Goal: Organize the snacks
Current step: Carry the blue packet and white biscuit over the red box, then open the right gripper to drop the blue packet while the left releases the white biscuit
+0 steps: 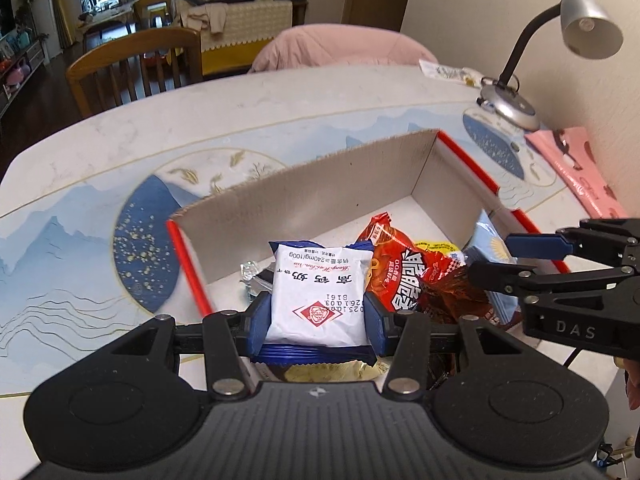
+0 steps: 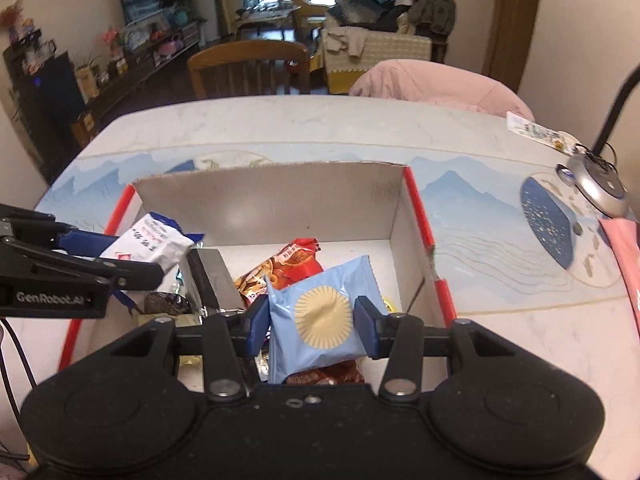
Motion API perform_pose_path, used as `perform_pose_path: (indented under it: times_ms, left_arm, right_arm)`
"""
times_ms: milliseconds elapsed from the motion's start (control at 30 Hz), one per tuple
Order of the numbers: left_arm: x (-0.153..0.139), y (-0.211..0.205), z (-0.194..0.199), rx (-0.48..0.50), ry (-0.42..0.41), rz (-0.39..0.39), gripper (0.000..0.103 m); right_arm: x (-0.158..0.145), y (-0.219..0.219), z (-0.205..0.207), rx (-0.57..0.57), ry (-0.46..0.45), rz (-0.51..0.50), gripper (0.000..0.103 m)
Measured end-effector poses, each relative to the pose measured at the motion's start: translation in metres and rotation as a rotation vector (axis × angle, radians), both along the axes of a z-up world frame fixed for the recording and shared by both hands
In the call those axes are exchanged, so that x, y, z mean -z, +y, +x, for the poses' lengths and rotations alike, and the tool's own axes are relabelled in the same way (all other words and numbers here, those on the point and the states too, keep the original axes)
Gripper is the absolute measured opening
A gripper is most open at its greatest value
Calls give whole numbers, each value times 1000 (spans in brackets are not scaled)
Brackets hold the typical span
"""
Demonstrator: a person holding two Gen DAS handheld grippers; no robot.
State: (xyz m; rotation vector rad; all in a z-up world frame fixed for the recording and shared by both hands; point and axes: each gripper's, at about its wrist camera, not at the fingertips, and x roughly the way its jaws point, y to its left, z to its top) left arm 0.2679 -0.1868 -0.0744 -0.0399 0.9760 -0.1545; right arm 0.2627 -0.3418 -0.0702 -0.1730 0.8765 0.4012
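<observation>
Room: living/dining area, wooden chair and sofa at the top of both views, desk lamp upper right of the left wrist view.
Surface: table with a blue mountain-print cover.
Box: open cardboard box with red edges, mid-frame in both views. There's already a red snack bag and a few other wrappers inside.
Left gripper: pads pinching a white milk-biscuit packet by its two side edges, lower centre of its own view, hanging over the near part of the box.
Right gripper: pinching a light blue packet with a yellow sun disc, also by the sides, over the box's near right part.
Handling guess: both packets look light and puffy, with slick foil-ish film, so they could slip or crumple. Contents are probably crumbly, so a firm squeeze seems risky.
Where to grab: the sides, like now, look fine. I'd guess the crimped end seams would hold better if one slides.
Next, I reckon: lower them onto the bare floor at the back of the box.
</observation>
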Motion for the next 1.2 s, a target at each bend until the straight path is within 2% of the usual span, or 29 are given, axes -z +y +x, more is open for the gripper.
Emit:
perform_pose_path:
  times_ms: [267, 333, 533, 700, 933, 1067, 1200]
  left_arm:
    - [16, -11, 19, -13, 47, 29, 48]
    - [20, -14, 22, -11, 62, 38, 48]
    - [30, -17, 27, -14, 117, 24, 48]
    - [29, -19, 25, -15, 111, 27, 48]
    - [23, -21, 16, -25, 84, 42, 49]
    - [16, -18, 8, -28, 62, 37, 50]
    - [4, -14, -3, -17, 24, 20, 55]
  right_arm:
    - [21, 19, 28, -97, 20, -91, 42]
    - [25, 23, 32, -124, 28, -113, 38]
    - [27, 19, 37, -137, 59, -91, 39]
    - [23, 11, 34, -130, 75, -42, 44]
    - [10, -3, 17, -118, 41, 19, 63]
    - [-2, -8, 5, -110, 16, 54, 65]
    - [-16, -11, -8, -82, -12, 91, 73]
